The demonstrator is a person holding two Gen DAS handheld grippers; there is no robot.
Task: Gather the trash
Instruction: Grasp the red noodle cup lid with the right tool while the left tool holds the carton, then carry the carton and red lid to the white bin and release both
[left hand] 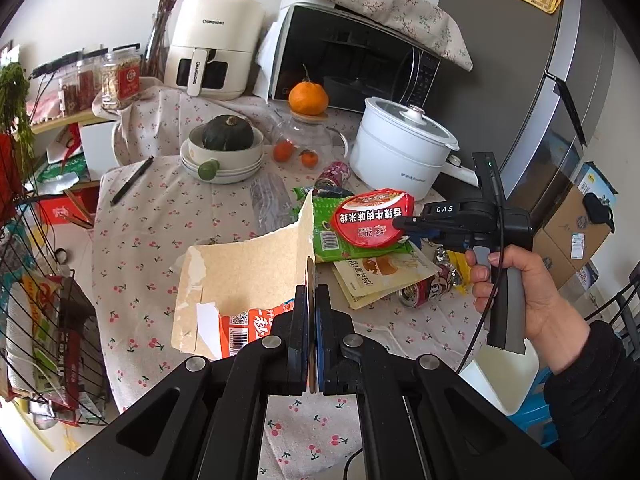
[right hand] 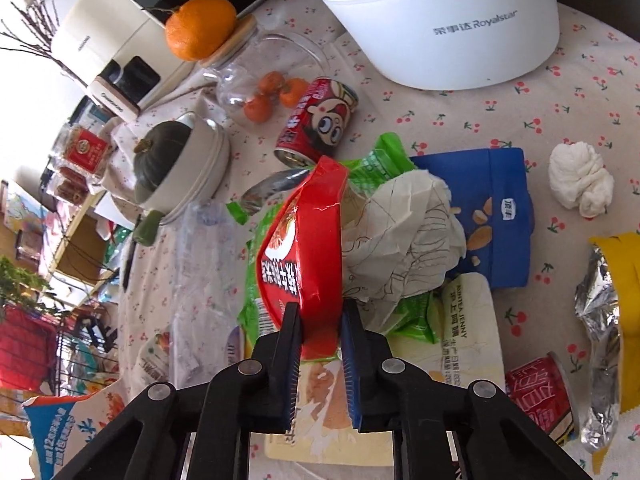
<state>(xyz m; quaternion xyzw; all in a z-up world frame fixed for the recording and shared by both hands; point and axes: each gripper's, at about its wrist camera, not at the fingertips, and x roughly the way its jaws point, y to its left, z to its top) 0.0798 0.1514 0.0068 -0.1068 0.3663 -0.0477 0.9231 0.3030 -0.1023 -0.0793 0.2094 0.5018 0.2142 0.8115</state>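
Green wrapper (right hand: 412,316) largely under red lid (right hand: 308,240) and crumpled paper (right hand: 404,232); white pot (right hand: 440,28) top cropped

Around the red lid (right hand: 304,248) things crowd close: crumpled paper (right hand: 404,240) touches its right side, a red can (right hand: 316,120) lies just beyond, and the white cooker (right hand: 440,24) blocks farther back. Left of the lid, bare tablecloth (left hand: 160,220) offers passage toward the stacked bowls (left hand: 224,160).

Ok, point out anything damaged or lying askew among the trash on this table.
The torn cardboard carton clamped in the left gripper has ragged, ripped-open edges. Two red drink cans lie tipped on their sides, one by the white electric pot, one near the table edge. The red foil lid in the right gripper is creased.
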